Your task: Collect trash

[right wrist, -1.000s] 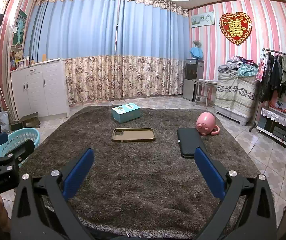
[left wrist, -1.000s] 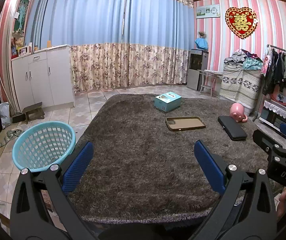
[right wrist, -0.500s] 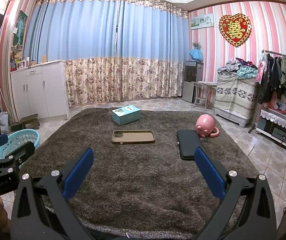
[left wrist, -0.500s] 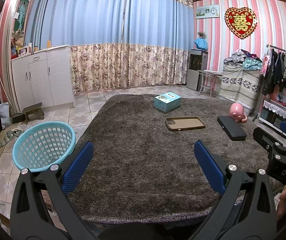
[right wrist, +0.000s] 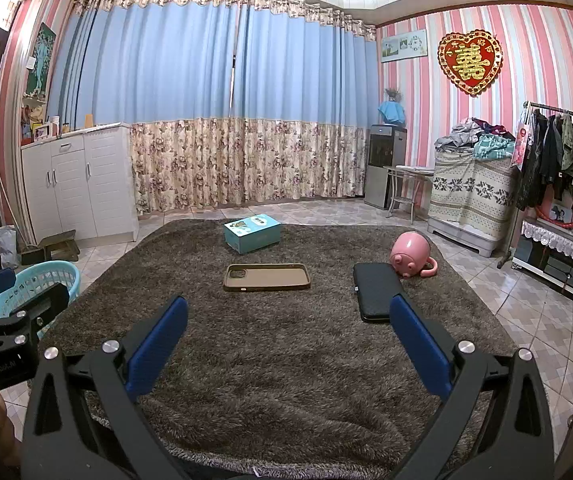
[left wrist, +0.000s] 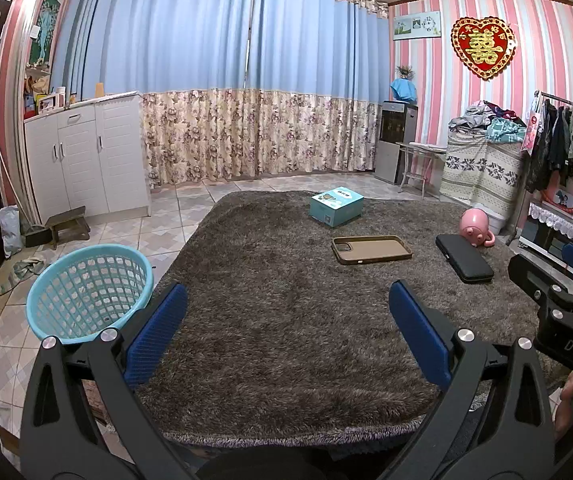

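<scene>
On a shaggy brown rug [left wrist: 286, 300] [right wrist: 270, 344] lie a teal cardboard box [left wrist: 336, 205] [right wrist: 252, 233], a brown phone case [left wrist: 371, 250] [right wrist: 266, 277], a black flat case [left wrist: 463, 258] [right wrist: 375, 297] and a pink pig-shaped cup [left wrist: 475, 227] [right wrist: 411, 254]. A light blue mesh basket [left wrist: 86, 290] [right wrist: 34, 288] stands on the tiles left of the rug. My left gripper [left wrist: 286, 332] hovers open over the rug's near edge, holding nothing. My right gripper [right wrist: 286, 332] is open too, its right finger close to the black case.
White cabinets [left wrist: 82, 164] and a small stool [left wrist: 66, 226] stand at the left wall. Curtains [right wrist: 230, 120] cover the back. A covered chest [right wrist: 470, 196], a clothes rack [right wrist: 566, 160] and a small table [right wrist: 406, 184] line the right side.
The right wrist view has drifted slightly upward and forward over the rug. The left wrist view is nearly unchanged. Both grippers stay open.
</scene>
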A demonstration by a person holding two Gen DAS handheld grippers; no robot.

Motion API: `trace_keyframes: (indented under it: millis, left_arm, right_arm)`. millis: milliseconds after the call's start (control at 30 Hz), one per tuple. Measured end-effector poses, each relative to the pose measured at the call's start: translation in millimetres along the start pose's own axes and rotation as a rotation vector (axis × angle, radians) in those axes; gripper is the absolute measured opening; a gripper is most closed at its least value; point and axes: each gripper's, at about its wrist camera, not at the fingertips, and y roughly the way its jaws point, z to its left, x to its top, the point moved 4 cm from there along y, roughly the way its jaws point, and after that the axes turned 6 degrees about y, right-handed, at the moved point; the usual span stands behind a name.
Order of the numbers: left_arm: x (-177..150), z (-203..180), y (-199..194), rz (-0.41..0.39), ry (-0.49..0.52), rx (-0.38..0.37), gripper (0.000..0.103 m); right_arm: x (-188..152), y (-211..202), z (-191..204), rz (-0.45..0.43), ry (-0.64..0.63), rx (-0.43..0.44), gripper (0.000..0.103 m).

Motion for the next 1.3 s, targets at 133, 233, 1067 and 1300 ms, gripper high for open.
trace_keyframes:
  millis: [133,233,1067,1300]
  left_arm:
    - [-0.1,0.1,-0.1,-0.001,-0.001,0.000,0.098]
    - [-0.2,0.0,0.0,-0.001,0.001,0.002,0.098]
    - [0.6,1.1,-0.8,-0.005,-0.001,0.002,0.098]
    - [0.1,1.1,-0.6,-0.005,0.000,0.002,0.098]
  right_arm:
    - [-0.1,0.5,-0.6,0.002,0.001,0.001,0.099]
    - [0.0,0.6,-0.9,0.000,-0.001,0.000,0.099]
    - [3.4,-1.5,1.2,-0.009,0.005,-0.001,0.099]
    - [2.3,-1.7,0.8,-0.008,0.005,0.000,0.099]
